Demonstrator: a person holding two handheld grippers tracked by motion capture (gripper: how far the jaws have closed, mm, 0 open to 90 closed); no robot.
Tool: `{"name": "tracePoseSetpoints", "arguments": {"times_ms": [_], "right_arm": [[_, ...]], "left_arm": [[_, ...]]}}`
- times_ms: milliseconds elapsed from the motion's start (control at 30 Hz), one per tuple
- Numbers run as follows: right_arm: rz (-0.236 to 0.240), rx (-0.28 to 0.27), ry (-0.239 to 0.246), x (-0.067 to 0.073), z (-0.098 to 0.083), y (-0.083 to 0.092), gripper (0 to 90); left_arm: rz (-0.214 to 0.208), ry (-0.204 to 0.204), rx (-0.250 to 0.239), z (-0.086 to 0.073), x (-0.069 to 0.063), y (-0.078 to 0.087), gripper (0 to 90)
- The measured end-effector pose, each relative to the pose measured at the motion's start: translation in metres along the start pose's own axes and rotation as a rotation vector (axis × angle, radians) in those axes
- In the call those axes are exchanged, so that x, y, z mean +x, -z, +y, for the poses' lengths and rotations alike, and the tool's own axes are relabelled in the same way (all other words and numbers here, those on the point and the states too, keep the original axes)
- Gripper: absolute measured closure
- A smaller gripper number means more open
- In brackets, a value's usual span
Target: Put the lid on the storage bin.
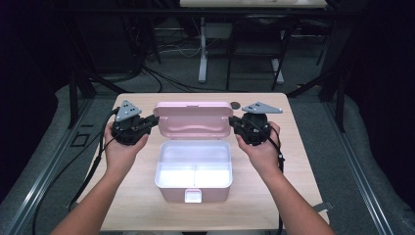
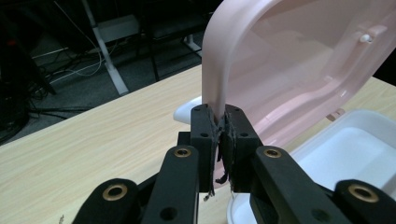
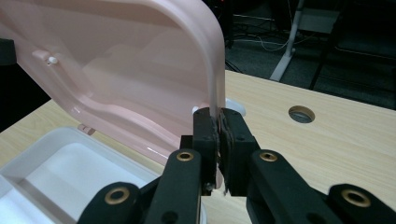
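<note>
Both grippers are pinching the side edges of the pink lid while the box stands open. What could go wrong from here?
1. The left gripper and the right gripper each clamp only a thin strip of the pink lid rim, so an edge might slip out and the lid drop.
2. Nothing holds the white box down; pushing the lid back could tip or slide it on the table.
3. Uneven motion of the two hands may twist the lid at its hinge.

pink lid (image 1: pixel 193 119) raised upright, white box (image 1: pixel 194 170) open, mid-table
</note>
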State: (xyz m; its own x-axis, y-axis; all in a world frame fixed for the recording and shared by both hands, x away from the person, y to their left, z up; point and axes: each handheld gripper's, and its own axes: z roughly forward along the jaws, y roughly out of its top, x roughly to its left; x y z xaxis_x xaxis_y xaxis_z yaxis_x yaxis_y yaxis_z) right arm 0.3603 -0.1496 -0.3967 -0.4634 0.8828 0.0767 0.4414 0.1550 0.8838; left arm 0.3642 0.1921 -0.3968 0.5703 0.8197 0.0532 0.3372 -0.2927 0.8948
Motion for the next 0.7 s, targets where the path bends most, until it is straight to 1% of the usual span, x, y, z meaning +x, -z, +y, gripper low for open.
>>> {"name": "tracePoseSetpoints", "arguments": {"times_ms": [100, 200, 533, 567, 633, 700], "right_arm": [[0.007, 0.001, 0.002, 0.001, -0.001, 0.003, 85.3], [0.01, 0.0, 0.005, 0.003, -0.004, 0.006, 84.8], [0.025, 0.0, 0.006, 0.005, -0.007, 0.011, 83.4], [0.032, -0.001, 0.008, 0.005, -0.007, 0.011, 83.3], [0.03, 0.002, 0.007, 0.005, -0.008, 0.012, 83.1], [0.042, 0.002, 0.004, 0.005, -0.009, 0.013, 82.7]], "left_arm": [[-0.004, -0.01, 0.003, -0.002, -0.002, 0.004, 83.6], [-0.013, -0.009, 0.003, -0.003, -0.003, 0.006, 83.6], [-0.019, -0.024, 0.012, -0.004, -0.005, 0.012, 83.3], [-0.02, -0.024, 0.012, -0.004, -0.006, 0.012, 83.2], [-0.024, -0.026, 0.016, -0.005, -0.006, 0.013, 83.1], [-0.03, -0.027, 0.02, -0.005, -0.006, 0.015, 82.7]]}}
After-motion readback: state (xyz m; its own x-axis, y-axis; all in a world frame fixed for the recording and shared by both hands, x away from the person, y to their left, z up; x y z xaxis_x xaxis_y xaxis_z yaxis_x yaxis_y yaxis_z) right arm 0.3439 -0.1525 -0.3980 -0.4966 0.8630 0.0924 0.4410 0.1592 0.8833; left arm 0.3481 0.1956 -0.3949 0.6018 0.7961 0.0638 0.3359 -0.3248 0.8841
